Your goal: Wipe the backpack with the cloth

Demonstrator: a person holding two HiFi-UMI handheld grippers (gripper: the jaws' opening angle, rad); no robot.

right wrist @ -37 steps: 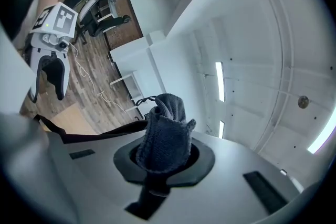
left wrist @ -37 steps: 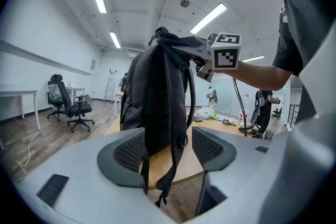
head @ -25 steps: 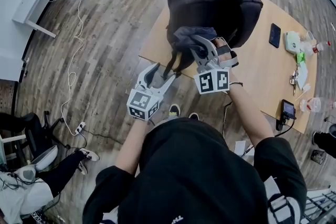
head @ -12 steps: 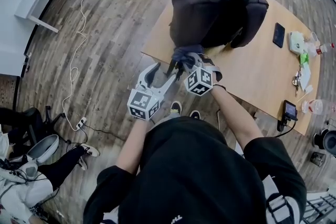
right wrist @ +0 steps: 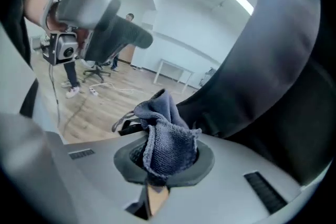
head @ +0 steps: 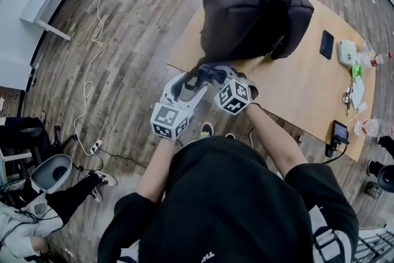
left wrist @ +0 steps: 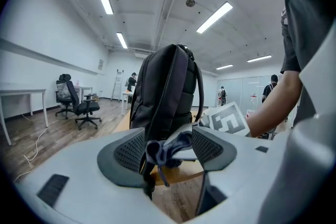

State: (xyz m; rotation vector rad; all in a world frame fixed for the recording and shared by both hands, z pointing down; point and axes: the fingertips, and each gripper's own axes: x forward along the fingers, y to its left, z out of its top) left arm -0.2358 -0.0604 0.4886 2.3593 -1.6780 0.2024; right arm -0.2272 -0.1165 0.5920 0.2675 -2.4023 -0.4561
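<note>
- Grey-blue cloth [right wrist: 168,149] sits bunched in our right gripper [head: 211,73], whose jaws are clamped on it, at the near lower edge of the backpack [head: 252,21].
- Backpack stands upright at the wooden table's [head: 308,89] left end.
- Our left gripper [head: 186,84] hangs just left, jaws wide apart, gripping nothing.

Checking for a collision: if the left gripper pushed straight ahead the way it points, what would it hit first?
Probably the cloth bunched in the right gripper, which sits just ahead of the open jaws of the left gripper; the backpack stands behind it. Depth is hard to judge.
</note>
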